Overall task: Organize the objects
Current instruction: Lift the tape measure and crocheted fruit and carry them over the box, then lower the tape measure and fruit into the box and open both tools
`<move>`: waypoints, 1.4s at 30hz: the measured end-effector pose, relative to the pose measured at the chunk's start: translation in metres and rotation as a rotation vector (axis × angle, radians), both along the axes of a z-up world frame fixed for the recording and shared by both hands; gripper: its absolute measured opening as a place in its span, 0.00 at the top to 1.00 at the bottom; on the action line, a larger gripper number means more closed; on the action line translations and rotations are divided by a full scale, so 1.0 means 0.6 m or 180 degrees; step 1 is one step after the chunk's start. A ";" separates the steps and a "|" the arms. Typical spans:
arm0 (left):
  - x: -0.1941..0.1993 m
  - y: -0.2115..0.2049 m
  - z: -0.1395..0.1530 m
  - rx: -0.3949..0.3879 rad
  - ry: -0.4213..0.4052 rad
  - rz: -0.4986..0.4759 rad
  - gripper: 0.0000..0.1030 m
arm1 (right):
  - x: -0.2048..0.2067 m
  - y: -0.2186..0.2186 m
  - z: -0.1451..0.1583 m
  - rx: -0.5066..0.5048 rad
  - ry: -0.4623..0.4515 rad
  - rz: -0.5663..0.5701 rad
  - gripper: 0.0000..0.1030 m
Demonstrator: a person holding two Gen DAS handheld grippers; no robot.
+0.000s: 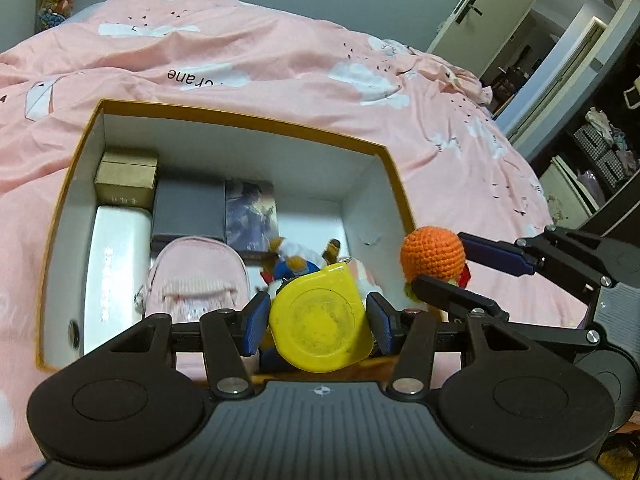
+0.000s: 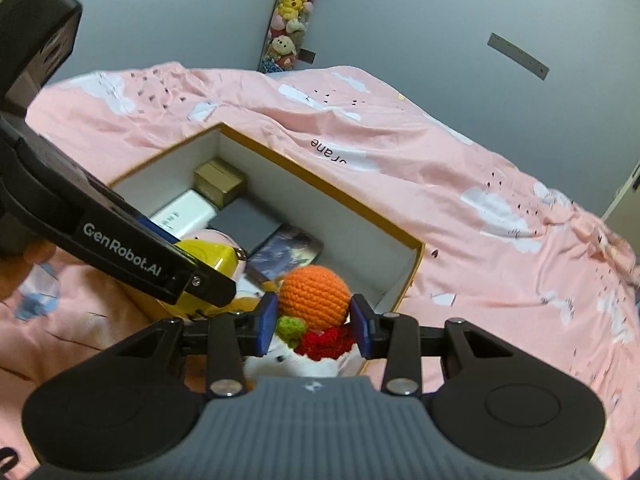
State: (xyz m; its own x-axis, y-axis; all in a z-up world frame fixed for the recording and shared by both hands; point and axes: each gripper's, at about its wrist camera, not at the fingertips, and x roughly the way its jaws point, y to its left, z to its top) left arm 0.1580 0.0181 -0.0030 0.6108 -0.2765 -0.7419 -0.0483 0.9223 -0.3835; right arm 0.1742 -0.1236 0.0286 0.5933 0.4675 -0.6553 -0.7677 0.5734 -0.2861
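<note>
bedroom w/ grey walls; pink duvet w/ white cloud print covers the bed, and an open door shows at upper right in left wrist view. column of plush toys hangs on the wall behind the bed.

open box, orange rim, white inside, sits on the duvet. inside at far left corner: small brown carton. just in front of it a white box along the left wall. beside those a dark grey box, then a purple-blue printed card or booklet lying flat. nearer side: small pink backpack and a plush figure w/ blue and white parts, partly hidden.

left gripper has its blue pads pressed on both sides of a yellow tape measure, roughly half open, holding it over the near edge of the box, above the plush.

right gripper is clamped on a crochet toy: orange ball on top, small green bit and red part below it, pads squeezing the sides. opening fairly narrow. it's held at the near right corner of the box, just beside the tape measure, not resting on anything that i can see. in left wrist view the same toy sits just outside the box's right wall.

a bit of a hand shows at left edge of right wrist view, behind the left gripper body.
</note>
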 end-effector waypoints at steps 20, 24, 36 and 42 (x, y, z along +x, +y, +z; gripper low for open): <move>0.099 0.010 -0.057 -0.0072 0.0206 -0.0012 0.42 | 0.118 0.070 -0.080 -0.0467 -0.0196 0.0165 0.60; 0.115 0.016 -0.067 -0.0102 0.0254 -0.0013 0.42 | 0.139 0.077 -0.094 -0.0506 -0.0167 0.0200 0.60; 0.157 0.027 -0.074 -0.0185 0.0344 -0.0046 0.42 | 0.183 0.073 -0.119 -0.0455 -0.0033 0.0111 0.60; 0.185 0.017 -0.073 -0.0161 0.0382 -0.0110 0.42 | 0.174 0.066 -0.114 -0.0474 -0.0137 0.0215 0.58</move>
